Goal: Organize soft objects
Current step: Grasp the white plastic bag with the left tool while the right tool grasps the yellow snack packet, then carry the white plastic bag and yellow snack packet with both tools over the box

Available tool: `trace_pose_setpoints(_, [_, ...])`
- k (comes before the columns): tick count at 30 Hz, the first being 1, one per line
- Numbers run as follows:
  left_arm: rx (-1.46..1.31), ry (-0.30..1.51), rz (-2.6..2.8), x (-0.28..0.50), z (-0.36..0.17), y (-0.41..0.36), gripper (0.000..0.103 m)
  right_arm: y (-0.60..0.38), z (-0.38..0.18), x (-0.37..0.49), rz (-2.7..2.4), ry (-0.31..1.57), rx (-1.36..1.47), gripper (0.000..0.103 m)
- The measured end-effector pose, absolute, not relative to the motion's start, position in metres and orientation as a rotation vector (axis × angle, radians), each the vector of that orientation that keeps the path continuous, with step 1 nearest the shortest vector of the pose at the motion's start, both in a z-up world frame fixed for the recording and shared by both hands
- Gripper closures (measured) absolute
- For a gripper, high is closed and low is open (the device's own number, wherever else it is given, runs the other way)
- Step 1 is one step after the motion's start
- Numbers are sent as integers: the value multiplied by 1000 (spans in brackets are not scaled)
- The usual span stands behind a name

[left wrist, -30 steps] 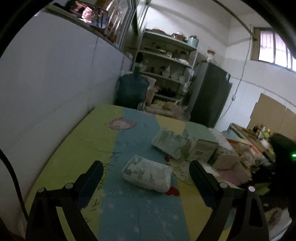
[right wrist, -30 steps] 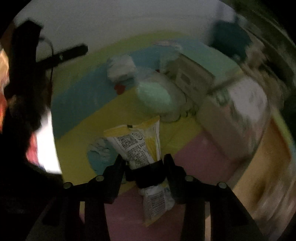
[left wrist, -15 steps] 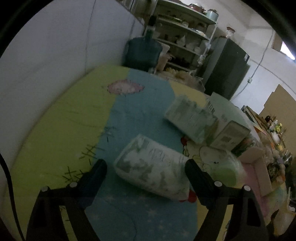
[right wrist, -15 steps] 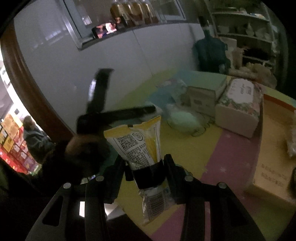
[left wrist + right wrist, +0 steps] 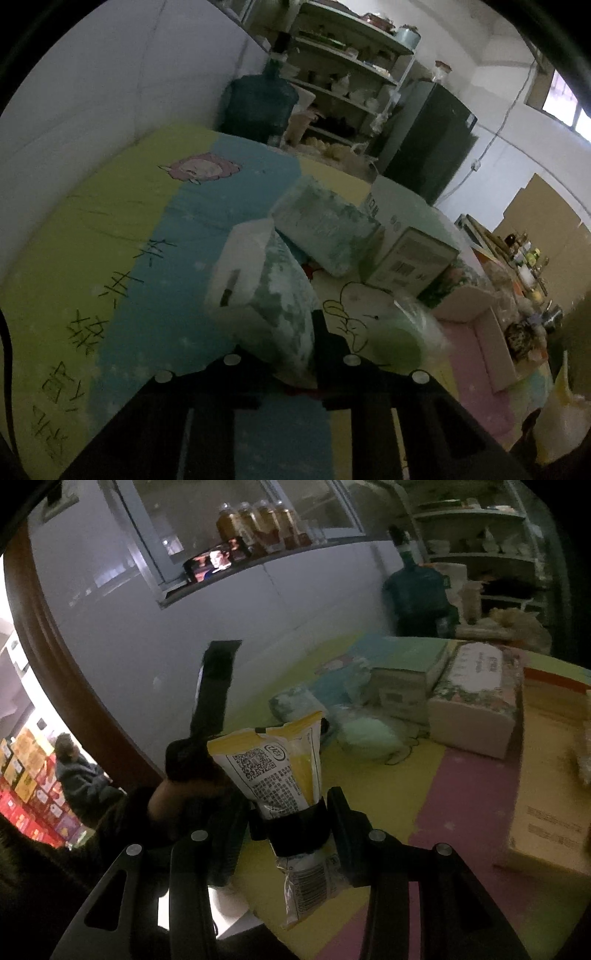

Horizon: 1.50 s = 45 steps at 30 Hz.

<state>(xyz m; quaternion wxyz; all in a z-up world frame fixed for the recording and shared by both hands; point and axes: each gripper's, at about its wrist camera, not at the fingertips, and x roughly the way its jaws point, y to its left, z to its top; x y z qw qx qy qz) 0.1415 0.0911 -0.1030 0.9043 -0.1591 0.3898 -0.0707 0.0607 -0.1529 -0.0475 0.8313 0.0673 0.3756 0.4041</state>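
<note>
As the left claw (image 5: pixel 291 354) is closed around a tissue pack (image 5: pixel 266 291), apparently mid-body, the yellow packet (image 5: pixel 280 771) is kept pinched in the right claw (image 5: pixel 295 830); a level lift is advised.

Dim room, white wall (image 5: pixel 92 92), metal shelving (image 5: pixel 351 74), dark fridge (image 5: pixel 428 147), bright window (image 5: pixel 569 107)

The tissue pack (image 5: pixel 266 295) hides the left claw's (image 5: pixel 291 354) tips; the shelf items (image 5: pixel 347 85) are too blurred to identify.

Cluttered storeroom: crockery shelves (image 5: pixel 351 77), water jug (image 5: pixel 258 107), fridge (image 5: pixel 428 147).
</note>
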Motion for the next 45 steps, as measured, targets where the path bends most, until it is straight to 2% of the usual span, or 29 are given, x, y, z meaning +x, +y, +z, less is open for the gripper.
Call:
trace_pose_setpoints(12, [-210,651,-174,94,-47,62,83,-174,-40,54,785,741,188,59])
trace_pose_setpoints(21, [-127,552,-322,78,-6,10,83,-203,-26,43,683,672,214,59])
trace_pose_setpoints(45, [-113,519,-536,89,8,-120,83,-321,-12,21,327,533,258,59])
